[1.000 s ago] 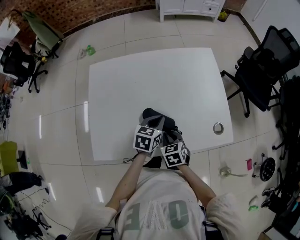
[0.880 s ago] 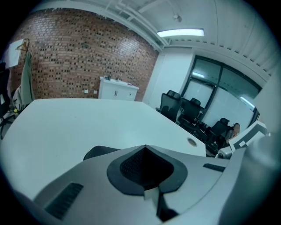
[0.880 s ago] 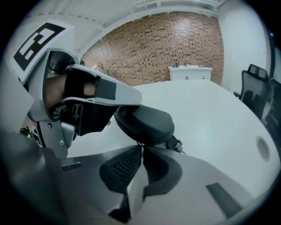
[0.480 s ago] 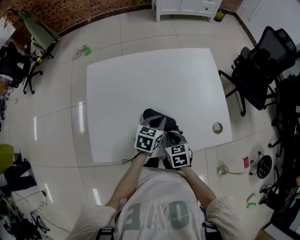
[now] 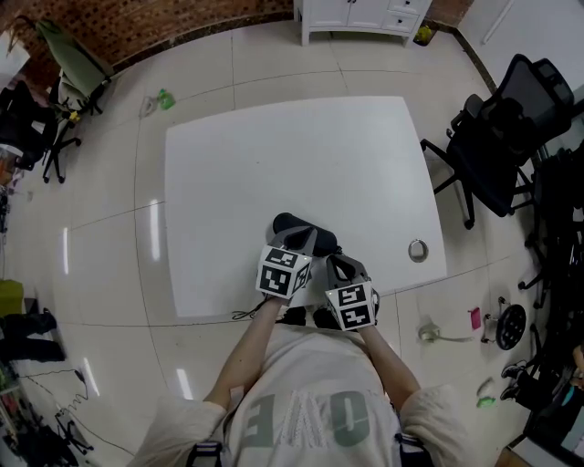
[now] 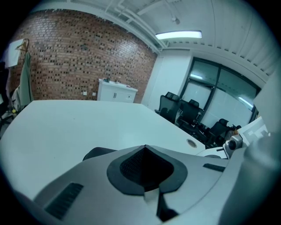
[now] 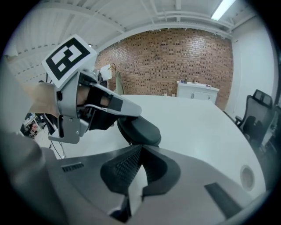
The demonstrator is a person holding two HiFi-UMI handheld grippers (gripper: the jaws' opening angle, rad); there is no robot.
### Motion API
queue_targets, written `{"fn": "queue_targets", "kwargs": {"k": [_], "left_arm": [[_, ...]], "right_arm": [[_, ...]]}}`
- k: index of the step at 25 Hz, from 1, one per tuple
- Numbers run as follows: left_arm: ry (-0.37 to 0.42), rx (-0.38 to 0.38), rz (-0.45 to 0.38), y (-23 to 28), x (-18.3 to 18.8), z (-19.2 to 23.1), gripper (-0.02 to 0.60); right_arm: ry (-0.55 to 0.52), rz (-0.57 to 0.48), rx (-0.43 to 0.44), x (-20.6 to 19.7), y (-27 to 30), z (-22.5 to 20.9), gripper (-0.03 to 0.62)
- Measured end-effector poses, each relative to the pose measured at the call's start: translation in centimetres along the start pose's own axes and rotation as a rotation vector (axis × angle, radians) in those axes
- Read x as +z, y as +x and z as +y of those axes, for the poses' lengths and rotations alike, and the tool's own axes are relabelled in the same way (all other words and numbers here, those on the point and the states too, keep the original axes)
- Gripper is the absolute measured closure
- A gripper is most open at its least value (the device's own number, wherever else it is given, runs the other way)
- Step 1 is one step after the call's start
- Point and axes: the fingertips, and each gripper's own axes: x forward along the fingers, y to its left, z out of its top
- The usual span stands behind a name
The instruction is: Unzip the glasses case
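A black glasses case (image 5: pixel 290 224) lies near the front edge of the white table (image 5: pixel 274 146). My left gripper (image 5: pixel 308 239) lies across the top of the case, jaws shut; nothing shows between its pads. In the left gripper view only a dark sliver of the case (image 6: pixel 97 153) shows, behind the shut left gripper (image 6: pixel 145 149). My right gripper (image 5: pixel 336 263) sits just right of the case, nearer the table edge. The right gripper view shows the case (image 7: pixel 141 128) right beyond the shut right gripper (image 7: pixel 141 149), under the left gripper (image 7: pixel 134 111). I cannot make out the zipper.
A round metal grommet (image 5: pixel 418 250) is set in the table near its front right corner. A black office chair (image 5: pixel 497 137) stands right of the table, and a white cabinet (image 5: pixel 360 14) stands beyond the far edge. The person's torso is close against the front edge.
The right gripper has drawn back toward the person and to the right, away from the case. The left gripper has stayed on the case.
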Motion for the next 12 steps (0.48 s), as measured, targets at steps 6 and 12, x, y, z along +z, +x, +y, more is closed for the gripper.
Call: {"fn": "queue_targets", "kwargs": {"k": [6,12], "left_arm": [[-0.023,0.009,-0.008,-0.1,0.0,0.0,0.577],[-0.03,0.007,-0.008,-0.1,0.0,-0.1,0.577]], "right_arm": [[-0.108,0.042,0.094,-0.5,0.2,2.5,0.595],[-0.062,0.075,0.055,-0.3,1.1,2.4,0.557]]}}
